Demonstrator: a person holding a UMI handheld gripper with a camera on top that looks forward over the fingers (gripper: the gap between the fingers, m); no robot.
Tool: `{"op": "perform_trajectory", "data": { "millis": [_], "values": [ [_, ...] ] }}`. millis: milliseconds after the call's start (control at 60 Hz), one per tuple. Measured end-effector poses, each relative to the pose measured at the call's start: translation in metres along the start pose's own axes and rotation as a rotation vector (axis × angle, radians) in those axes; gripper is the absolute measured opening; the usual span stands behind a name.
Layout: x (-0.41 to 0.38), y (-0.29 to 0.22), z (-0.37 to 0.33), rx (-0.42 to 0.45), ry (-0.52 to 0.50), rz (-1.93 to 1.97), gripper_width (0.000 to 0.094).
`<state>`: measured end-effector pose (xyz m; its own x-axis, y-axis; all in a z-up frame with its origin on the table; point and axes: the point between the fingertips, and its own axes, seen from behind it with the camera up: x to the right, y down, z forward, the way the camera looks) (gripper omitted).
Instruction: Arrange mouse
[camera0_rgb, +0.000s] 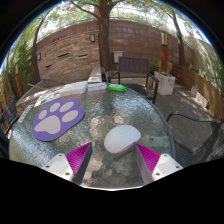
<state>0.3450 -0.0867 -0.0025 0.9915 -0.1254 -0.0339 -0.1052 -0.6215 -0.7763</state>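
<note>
A white computer mouse lies on a round glass-topped table, just ahead of and between my fingertips. A purple mouse pad with a white paw print lies on the table to the left of the mouse, beyond my left finger. My gripper is open, its magenta pads spread wide on either side below the mouse, with gaps to it. Nothing is held.
A green object and a pale flat item lie at the table's far edge. Patio chairs stand beyond the table to the right, before a brick wall and a tree trunk.
</note>
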Motion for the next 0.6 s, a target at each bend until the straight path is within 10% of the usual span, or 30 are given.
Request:
{"op": "perform_trajectory", "data": {
  "millis": [217,367,600],
  "values": [
    [-0.004,-0.027,0.035,0.015,-0.006,-0.017,0.0806],
    [-0.007,-0.031,0.055,0.001,0.018,-0.063,0.0490],
    [-0.007,-0.032,0.052,0.020,0.050,-0.139,0.0367]
  ]
}}
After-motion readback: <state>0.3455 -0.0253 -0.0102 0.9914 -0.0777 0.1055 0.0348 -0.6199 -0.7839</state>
